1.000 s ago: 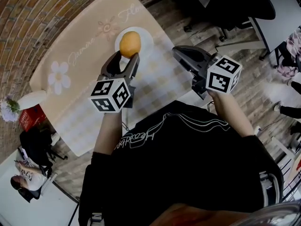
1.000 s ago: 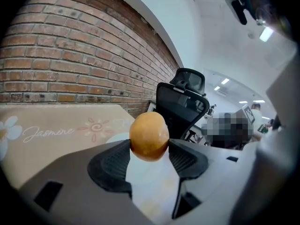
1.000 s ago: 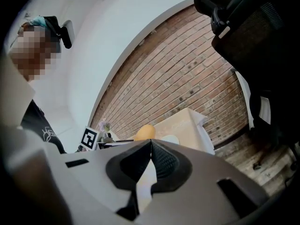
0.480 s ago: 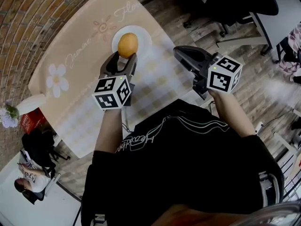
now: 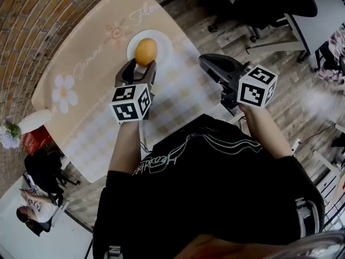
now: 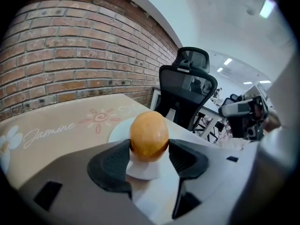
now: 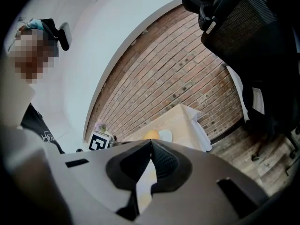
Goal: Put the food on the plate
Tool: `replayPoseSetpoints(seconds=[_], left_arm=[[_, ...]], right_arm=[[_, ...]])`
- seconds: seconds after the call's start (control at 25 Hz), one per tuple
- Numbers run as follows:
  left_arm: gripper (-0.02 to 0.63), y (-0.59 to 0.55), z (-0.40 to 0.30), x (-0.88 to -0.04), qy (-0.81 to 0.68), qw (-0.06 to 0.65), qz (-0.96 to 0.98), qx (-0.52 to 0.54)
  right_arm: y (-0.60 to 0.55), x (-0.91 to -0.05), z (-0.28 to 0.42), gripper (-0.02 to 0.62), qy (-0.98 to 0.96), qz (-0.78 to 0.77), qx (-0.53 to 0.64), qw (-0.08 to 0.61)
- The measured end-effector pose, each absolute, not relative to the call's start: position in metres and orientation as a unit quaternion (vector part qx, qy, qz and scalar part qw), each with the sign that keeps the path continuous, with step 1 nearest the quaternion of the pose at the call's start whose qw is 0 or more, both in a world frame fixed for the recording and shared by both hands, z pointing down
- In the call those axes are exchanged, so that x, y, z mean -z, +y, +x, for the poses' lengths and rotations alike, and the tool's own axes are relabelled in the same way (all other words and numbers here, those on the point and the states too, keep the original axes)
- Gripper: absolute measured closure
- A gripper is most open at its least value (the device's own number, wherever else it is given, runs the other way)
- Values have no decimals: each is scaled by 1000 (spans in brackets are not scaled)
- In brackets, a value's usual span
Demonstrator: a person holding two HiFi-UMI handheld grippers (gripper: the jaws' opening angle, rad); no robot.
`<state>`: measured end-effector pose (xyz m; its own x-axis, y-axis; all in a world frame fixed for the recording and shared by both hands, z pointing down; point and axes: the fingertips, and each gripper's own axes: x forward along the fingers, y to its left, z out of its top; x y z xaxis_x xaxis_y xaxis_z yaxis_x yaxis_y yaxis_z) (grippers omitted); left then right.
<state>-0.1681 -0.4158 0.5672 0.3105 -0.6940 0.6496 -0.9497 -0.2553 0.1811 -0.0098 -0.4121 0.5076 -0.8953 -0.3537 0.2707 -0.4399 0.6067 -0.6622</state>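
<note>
Orange food (image 5: 146,51) clenched in left gripper (image 5: 141,66), held over white plate (image 5: 164,40), far side of table (image 5: 81,69). Right gripper (image 5: 209,63) squeezed closed, nothing gripped, held off to right.

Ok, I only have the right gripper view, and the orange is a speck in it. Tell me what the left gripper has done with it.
Observer: The left gripper has the orange clamped between its jaws, one pad on each side.
Operator: Give me its place relative to the plate.
Observer: In the head view the orange is over the white plate, inside the rim.
Operator: Say whether it is set down.
Observer: I cannot tell. The left gripper view shows bare plate just under the orange, but not whether they touch.
</note>
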Motion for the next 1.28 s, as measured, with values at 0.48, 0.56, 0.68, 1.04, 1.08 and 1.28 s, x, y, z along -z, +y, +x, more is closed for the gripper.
replayPoseSetpoints(seconds=[0.48,0.56,0.68,1.04,1.08,1.28], left_arm=[[342,-414,-164,-565,-533,279,768,-220],[332,-414,-163,-562,-530,278,772,-215],[307,-411,-160,-554,-523,278,779,-206],[305,-387,-172,-500,-537,312,775,-118],[307,-381,-173,-492,-538,319,774,-103],[374,-354,-164,-440,-516,314,796,-45]], right_arm=[[-408,-507,-11,598,-894,219,-387,59],[-407,-505,-11,598,-895,218,-385,62],[-406,-497,-13,598,-898,215,-378,63],[-394,-451,-19,598,-919,195,-341,44],[-392,-444,-19,598,-921,192,-335,44],[-379,-406,-25,598,-938,173,-299,32]])
